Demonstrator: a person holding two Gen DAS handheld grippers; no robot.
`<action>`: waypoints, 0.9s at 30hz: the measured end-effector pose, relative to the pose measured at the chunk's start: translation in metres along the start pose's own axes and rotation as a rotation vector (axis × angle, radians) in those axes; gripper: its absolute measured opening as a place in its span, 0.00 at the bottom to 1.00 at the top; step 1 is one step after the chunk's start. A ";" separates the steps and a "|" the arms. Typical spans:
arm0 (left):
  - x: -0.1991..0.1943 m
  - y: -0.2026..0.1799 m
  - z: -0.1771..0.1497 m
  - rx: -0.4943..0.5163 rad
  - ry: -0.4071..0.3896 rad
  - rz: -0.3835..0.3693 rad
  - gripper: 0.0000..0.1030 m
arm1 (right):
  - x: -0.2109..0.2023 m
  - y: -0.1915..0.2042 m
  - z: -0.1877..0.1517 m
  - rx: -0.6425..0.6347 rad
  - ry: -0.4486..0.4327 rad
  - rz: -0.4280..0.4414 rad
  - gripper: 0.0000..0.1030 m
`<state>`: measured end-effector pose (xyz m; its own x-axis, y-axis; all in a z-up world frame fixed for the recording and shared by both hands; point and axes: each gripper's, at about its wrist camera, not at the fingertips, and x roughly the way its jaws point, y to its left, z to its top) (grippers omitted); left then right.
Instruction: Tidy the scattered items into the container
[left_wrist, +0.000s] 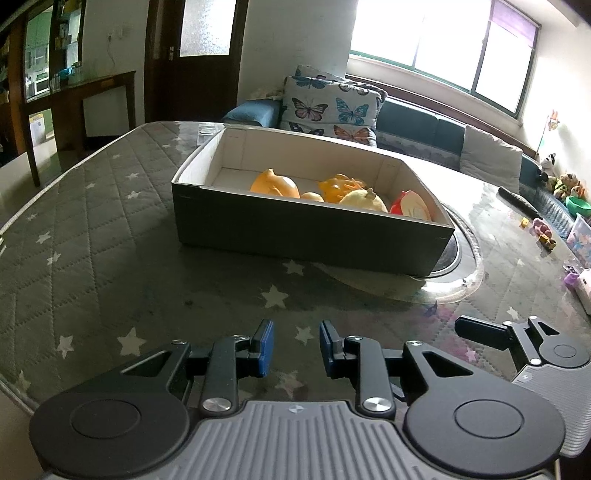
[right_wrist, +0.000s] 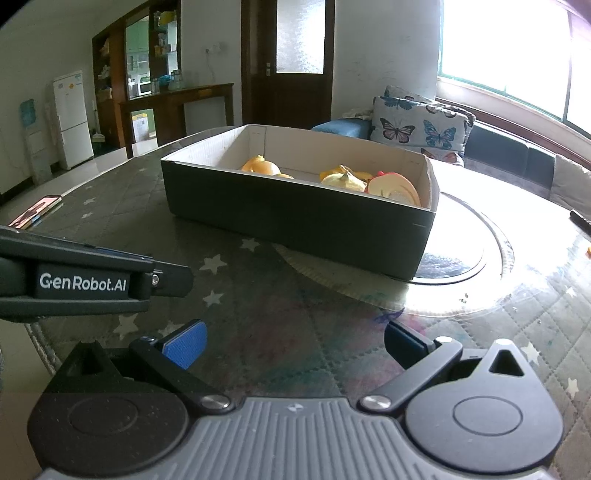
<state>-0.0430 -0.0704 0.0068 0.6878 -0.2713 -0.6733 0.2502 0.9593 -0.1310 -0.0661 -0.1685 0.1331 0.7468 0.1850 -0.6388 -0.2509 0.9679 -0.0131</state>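
A dark cardboard box (left_wrist: 314, 236) (right_wrist: 295, 221) with a white inside stands on the star-patterned table cover. In it lie orange toys (left_wrist: 275, 182) (right_wrist: 260, 166), a yellow one (left_wrist: 364, 199) (right_wrist: 343, 181) and a red and white one (left_wrist: 412, 208) (right_wrist: 395, 188). My left gripper (left_wrist: 297, 347) hovers over the cover in front of the box, its blue pads drawn close with nothing between them. My right gripper (right_wrist: 295, 345) stands open beside it, also empty. Each gripper shows at the edge of the other's view.
The box rests partly on a round glass turntable (left_wrist: 458, 254). A black remote (left_wrist: 517, 201) and small toys (left_wrist: 543, 232) lie at the table's far right edge. A phone (right_wrist: 35, 212) lies at the left edge. A sofa with butterfly cushions (left_wrist: 325, 107) is behind.
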 end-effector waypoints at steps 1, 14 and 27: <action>0.001 0.000 0.001 0.000 0.001 0.001 0.28 | 0.001 0.000 0.000 0.000 0.001 -0.001 1.00; 0.007 0.002 0.012 0.025 0.001 0.020 0.28 | 0.010 -0.006 0.011 0.010 0.013 -0.005 1.00; 0.017 0.005 0.027 0.036 0.004 0.018 0.28 | 0.022 -0.011 0.027 0.019 0.026 -0.008 1.00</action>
<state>-0.0120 -0.0720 0.0141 0.6898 -0.2537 -0.6781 0.2623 0.9605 -0.0925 -0.0303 -0.1700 0.1403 0.7327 0.1729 -0.6583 -0.2330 0.9725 -0.0039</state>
